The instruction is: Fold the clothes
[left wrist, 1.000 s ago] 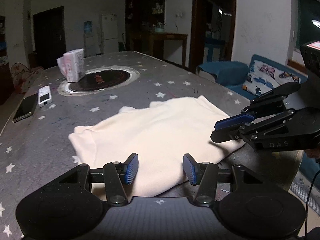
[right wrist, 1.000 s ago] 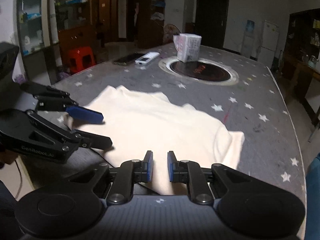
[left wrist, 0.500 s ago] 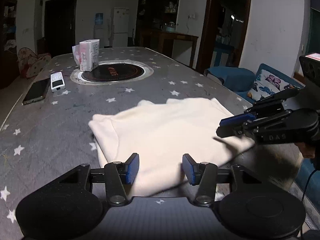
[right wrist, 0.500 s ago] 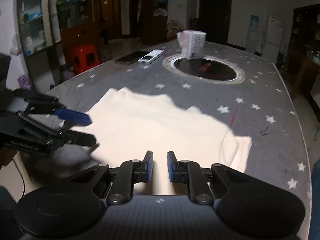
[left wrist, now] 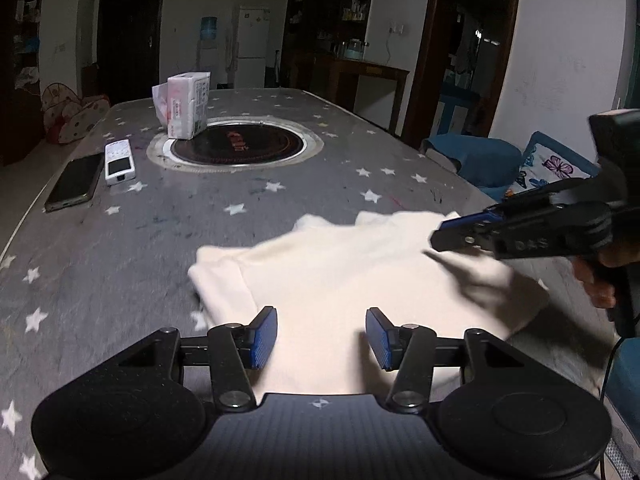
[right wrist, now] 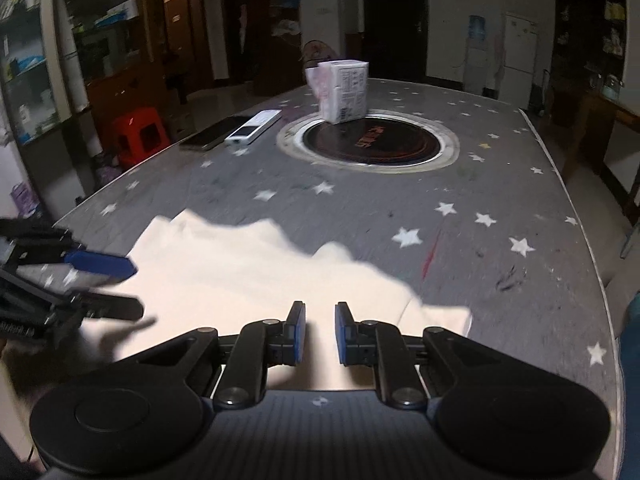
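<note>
The left hand-held gripper (left wrist: 321,334) hangs apart, the right hand-held gripper (right wrist: 320,332) nearly together, seemingly empty — the folded cream knit garment (left wrist: 360,280) could slide off the counter (left wrist: 280,200) edge.

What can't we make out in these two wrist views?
- Garment near edge: both views, hidden under each gripper's own body.
- Garment type and fold lines: washed out by glare, motion blur in both views.
- Box print: too small in both views.
- Left gripper: cut off by the left edge in the right view, blurred.
- Right gripper: whether its fingers touch the cloth is unclear in the left view.
</note>
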`<move>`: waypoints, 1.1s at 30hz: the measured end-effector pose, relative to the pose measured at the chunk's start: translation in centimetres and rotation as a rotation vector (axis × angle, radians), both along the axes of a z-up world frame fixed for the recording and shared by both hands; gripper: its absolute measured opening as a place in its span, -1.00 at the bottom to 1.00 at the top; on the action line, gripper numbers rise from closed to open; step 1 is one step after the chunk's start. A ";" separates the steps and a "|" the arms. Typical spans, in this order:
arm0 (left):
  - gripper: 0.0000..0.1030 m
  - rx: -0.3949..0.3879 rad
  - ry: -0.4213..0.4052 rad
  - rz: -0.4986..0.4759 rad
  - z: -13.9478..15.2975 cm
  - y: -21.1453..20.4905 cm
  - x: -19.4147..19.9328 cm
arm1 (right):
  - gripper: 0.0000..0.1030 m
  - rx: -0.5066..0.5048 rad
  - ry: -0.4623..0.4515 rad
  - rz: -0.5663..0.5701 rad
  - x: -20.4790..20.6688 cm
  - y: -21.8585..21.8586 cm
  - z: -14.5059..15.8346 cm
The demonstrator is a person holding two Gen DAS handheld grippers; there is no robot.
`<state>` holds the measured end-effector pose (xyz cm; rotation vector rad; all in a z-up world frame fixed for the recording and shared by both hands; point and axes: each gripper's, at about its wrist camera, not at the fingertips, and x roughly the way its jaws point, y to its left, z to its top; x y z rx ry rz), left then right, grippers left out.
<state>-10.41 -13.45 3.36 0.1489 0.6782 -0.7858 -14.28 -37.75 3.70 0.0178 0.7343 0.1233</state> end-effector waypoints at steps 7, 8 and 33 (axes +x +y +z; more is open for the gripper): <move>0.03 0.029 0.005 0.006 -0.8 -0.8 1.4 | -0.77 0.042 0.055 -0.076 2.9 -2.2 -1.9; 0.03 0.026 0.009 0.006 -0.8 -0.7 1.5 | -0.77 0.045 0.054 -0.079 2.9 -2.2 -1.8; 0.13 0.016 0.035 0.058 -0.4 0.2 2.5 | -0.76 0.030 0.028 0.116 7.4 4.7 -0.4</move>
